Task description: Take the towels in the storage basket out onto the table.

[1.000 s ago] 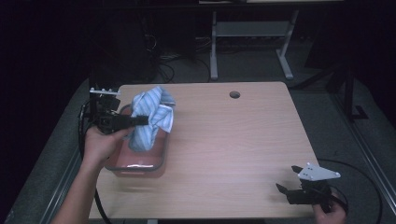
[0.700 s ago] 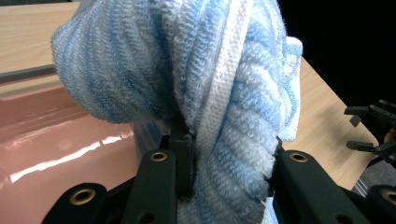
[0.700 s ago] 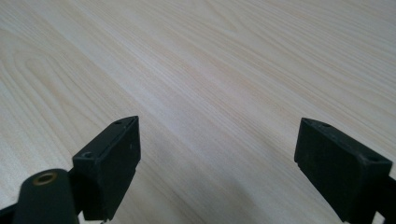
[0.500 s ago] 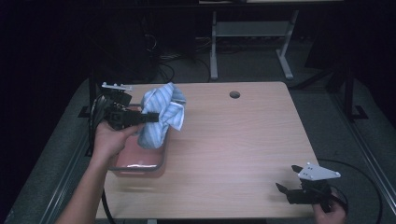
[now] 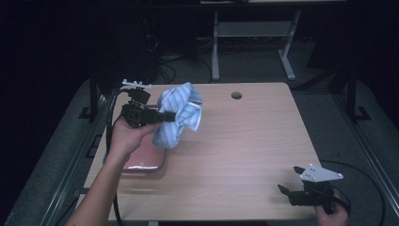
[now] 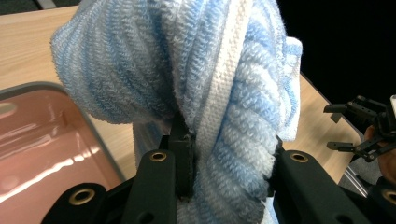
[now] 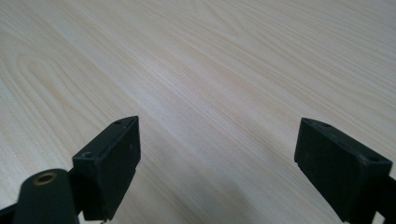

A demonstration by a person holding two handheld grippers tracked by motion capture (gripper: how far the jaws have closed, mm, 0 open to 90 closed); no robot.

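Observation:
A blue and white striped towel point(image 5: 179, 117) hangs bunched in the air over the left part of the wooden table point(image 5: 235, 155). My left gripper point(image 5: 165, 116) is shut on the towel, which bulges above and around its jaws point(image 6: 224, 140). Below and to the left lies a shallow pink tray with a grey rim point(image 5: 146, 162) point(image 6: 42, 135); the towel's lower end hangs by the tray's right edge. My right gripper point(image 5: 291, 181) rests at the table's near right corner, open, with nothing but bare wood between its fingertips point(image 7: 217, 149).
A round cable hole point(image 5: 236, 95) is in the table's far edge. Dark floor with cables and a grey desk frame point(image 5: 254, 37) lies beyond the table. In the left gripper view, the right gripper point(image 6: 369, 128) sits far off at the right.
My left gripper has carried the towel to the right and slightly up, away from over the tray. The right gripper has not moved.

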